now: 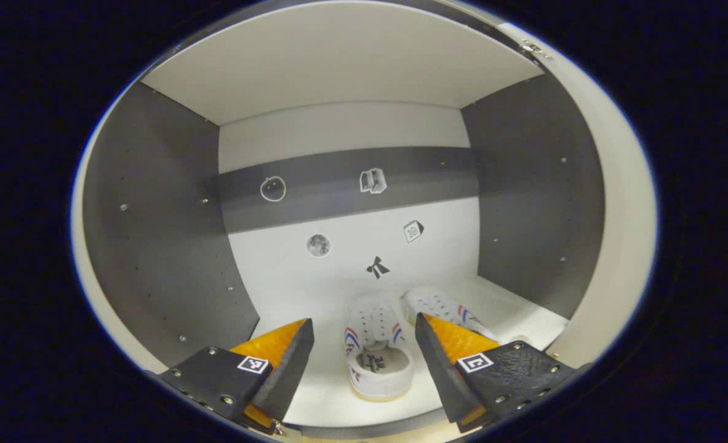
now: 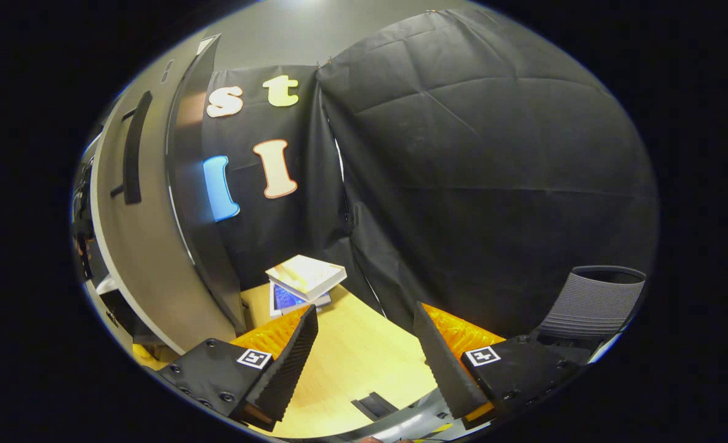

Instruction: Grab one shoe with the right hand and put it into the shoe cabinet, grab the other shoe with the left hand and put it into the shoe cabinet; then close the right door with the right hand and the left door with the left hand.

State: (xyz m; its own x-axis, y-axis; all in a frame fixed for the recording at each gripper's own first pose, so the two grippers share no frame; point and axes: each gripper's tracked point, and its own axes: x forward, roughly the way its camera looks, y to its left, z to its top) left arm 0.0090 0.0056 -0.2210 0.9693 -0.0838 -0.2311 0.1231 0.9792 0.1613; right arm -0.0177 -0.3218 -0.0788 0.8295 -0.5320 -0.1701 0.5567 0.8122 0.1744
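In the left gripper view I look straight into the shoe cabinet (image 1: 173, 246). Two white shoes with red and blue stripes stand side by side on its floor: one shoe (image 1: 376, 354) heel toward me, the other shoe (image 1: 447, 307) just right of it, partly behind my finger. My left gripper (image 1: 364, 369) is open, its fingers either side of the nearer shoe without touching it. In the right gripper view the right gripper (image 2: 364, 366) is open and empty above a wooden table (image 2: 357, 357). The cabinet's right door (image 2: 148, 246) stands open at the left, its dark handle (image 2: 133, 147) facing me.
A stack of white boxes (image 2: 305, 280) lies on the table by the black cloth wall. A grey mesh chair back (image 2: 591, 301) stands at the lower right. The cabinet's back panel (image 1: 351, 240) carries small stickers. A dark slot (image 2: 373, 406) shows in the tabletop near me.
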